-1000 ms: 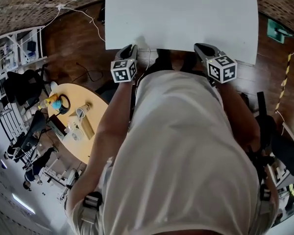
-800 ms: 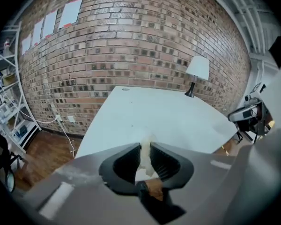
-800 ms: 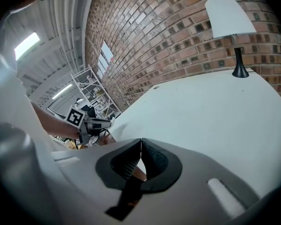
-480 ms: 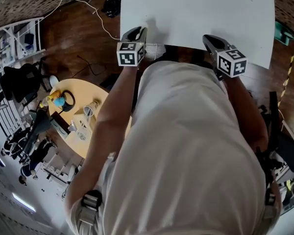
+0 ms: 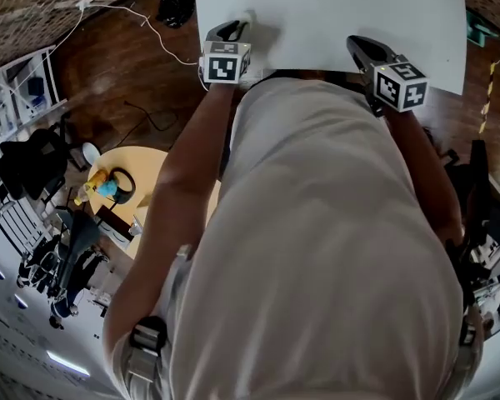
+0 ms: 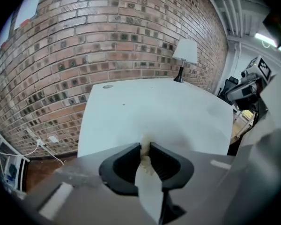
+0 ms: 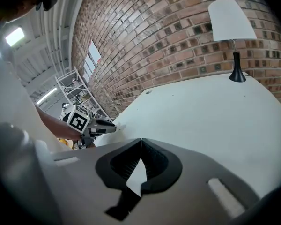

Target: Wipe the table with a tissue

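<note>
While the left tool (image 6: 144, 146) was clenched on a crumpled tissue (image 6: 144, 154), the tissue sat at the near edge of the white table (image 5: 342, 7), close to its left corner. The right tool (image 7: 140, 142) hung over the same near edge, toward the right corner, jaws pressed together with nothing between them. A lamp (image 7: 232, 22) stood at the far edge.

L claw (image 5: 231, 32) over white table (image 5: 317, 11), near-left corner; R claw (image 5: 362, 47) near-right, well apart.
</note>
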Demonstrator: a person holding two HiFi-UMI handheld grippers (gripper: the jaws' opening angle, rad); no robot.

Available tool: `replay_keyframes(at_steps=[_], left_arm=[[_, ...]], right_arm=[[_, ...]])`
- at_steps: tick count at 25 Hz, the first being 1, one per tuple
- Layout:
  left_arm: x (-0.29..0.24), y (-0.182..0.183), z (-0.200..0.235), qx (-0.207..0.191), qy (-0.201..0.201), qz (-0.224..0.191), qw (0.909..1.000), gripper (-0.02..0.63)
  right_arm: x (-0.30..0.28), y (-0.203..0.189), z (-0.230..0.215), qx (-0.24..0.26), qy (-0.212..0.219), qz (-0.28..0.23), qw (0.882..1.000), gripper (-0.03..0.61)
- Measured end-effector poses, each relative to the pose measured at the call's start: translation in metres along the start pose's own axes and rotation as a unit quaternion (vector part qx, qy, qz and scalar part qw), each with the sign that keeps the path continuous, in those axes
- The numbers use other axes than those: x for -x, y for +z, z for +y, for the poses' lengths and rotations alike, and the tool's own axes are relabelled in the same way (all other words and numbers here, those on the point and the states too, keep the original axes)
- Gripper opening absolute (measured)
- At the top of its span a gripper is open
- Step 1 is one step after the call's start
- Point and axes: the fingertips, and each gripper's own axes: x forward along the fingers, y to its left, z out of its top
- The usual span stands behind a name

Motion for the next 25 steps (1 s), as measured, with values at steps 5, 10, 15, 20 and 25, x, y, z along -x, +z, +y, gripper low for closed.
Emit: replay_keyframes(at_steps=[5, 10, 15, 20, 25], left_arm=[[-0.019, 0.006, 0.001, -0.042, -0.007, 0.021, 0.9989, 0.071], [-0.021, 0.004, -0.002, -0.063, -0.002, 0.013, 0.9979, 0.064], [-0.016, 0.005, -0.003, -0.027, -0.050, 0.033, 0.9978, 0.066], [-0.003, -0.020, -0.007, -0.085, -0.063, 0.026, 0.9941, 0.067], [0.000, -0.016, 0.028, -0.043, -0.008, 0.013, 0.9989, 0.069]], right_arm=[[-0.001, 0.014, -0.012, -0.002, -0.027, -0.002, 1.000, 0.009], [-0.002, 0.021, -0.018, 0.020, -0.043, 0.005, 0.999, 0.009], [-0.009, 0.027, -0.021, 0.015, -0.040, 0.012, 0.999, 0.009], [-0.018, 0.029, -0.019, -0.004, -0.047, 0.003, 0.999, 0.009], [-0.020, 0.029, -0.009, -0.006, -0.053, -0.003, 0.999, 0.009]])
